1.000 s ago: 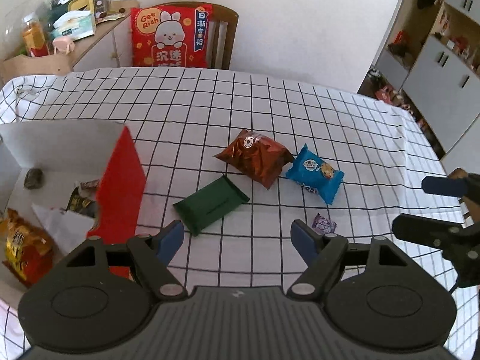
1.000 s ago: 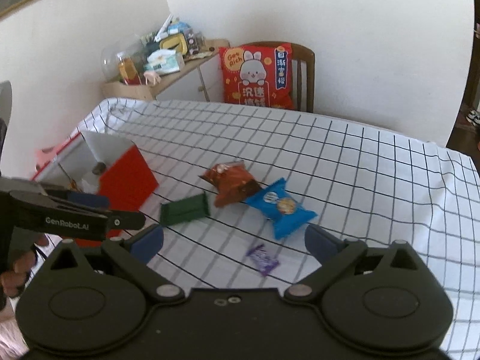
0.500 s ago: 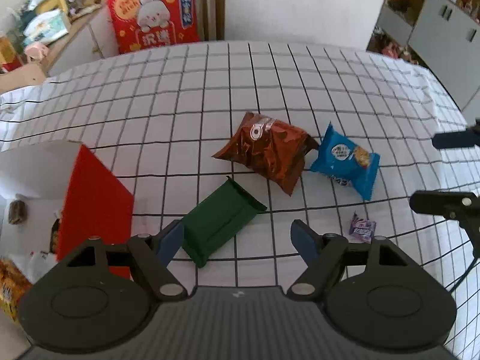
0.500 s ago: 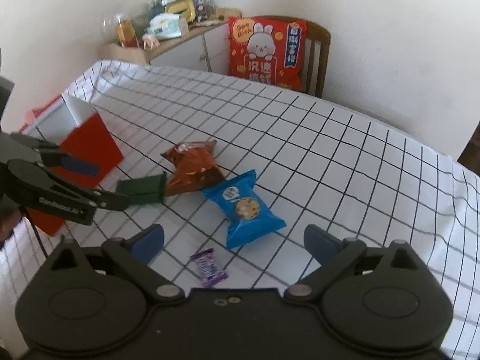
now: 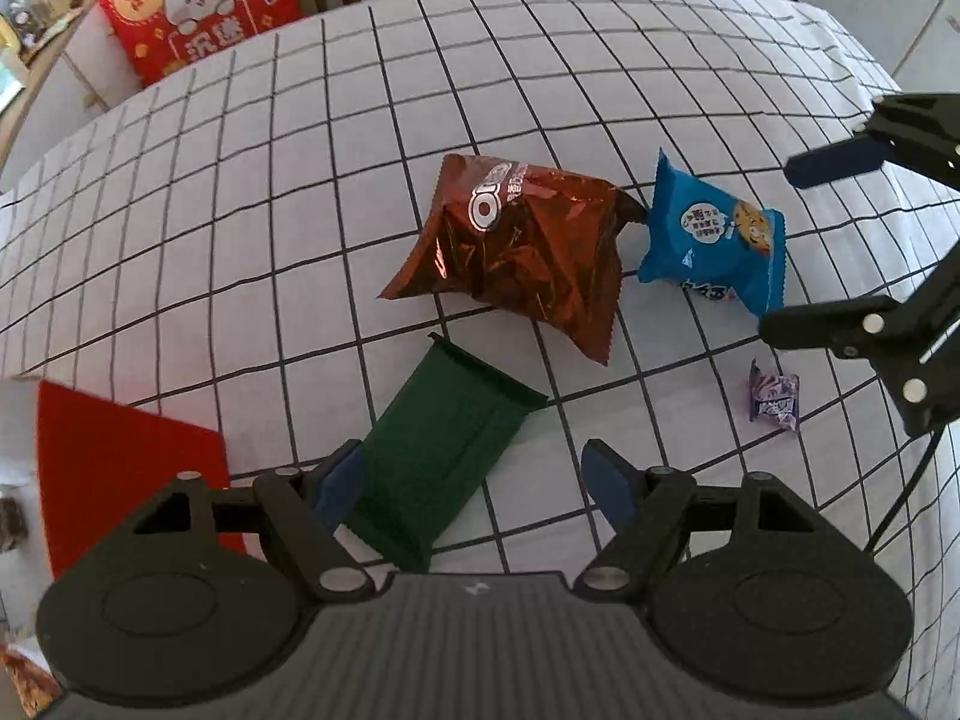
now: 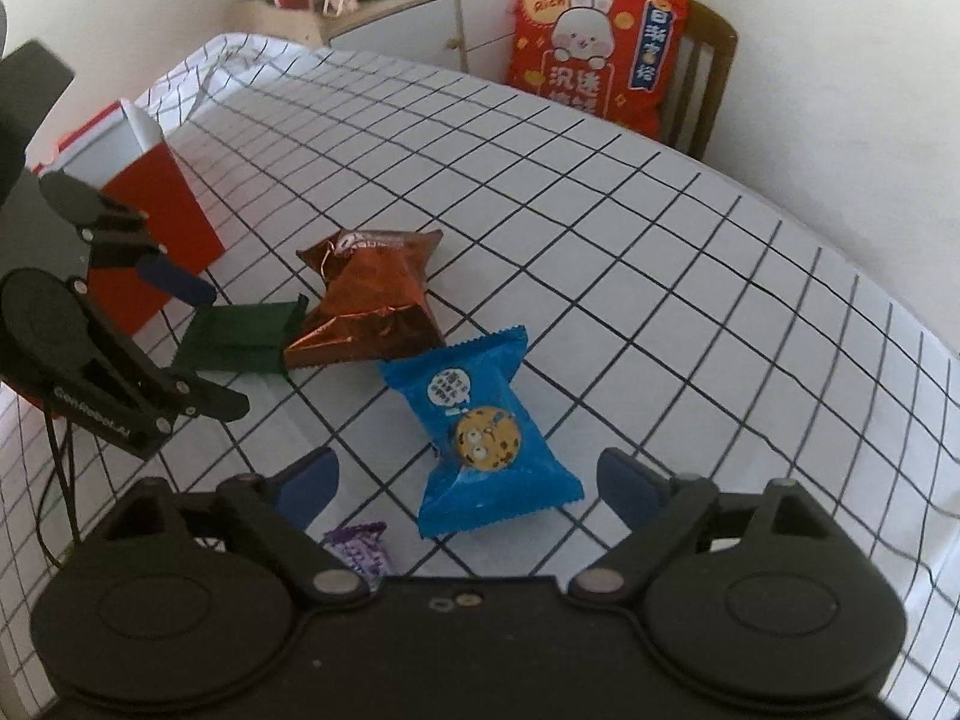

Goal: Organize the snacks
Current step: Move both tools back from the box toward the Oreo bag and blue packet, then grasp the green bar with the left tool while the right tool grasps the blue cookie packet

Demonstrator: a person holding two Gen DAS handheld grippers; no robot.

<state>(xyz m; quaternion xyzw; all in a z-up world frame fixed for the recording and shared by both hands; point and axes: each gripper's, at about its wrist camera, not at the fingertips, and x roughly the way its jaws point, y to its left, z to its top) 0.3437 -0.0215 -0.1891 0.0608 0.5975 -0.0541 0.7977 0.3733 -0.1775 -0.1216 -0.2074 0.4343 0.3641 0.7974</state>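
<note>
Left gripper (image 5: 471,480) fingers spread wide, empty; green packet (image 5: 441,456) lies flat on tabletop (image 5: 240,192), near end between fingers, hard by left finger. Judged step: pinch green packet; shift left to centre, lower, close across narrow width.

Right gripper (image 6: 468,486) fingers wide, empty; blue cookie pack (image 6: 480,432) between them.

Brown foil bag (image 5: 522,252) beyond left gripper's fingertips, touching blue pack. Purple candy (image 5: 774,396) right of them. Red box (image 6: 150,222) left; likely destination.
</note>
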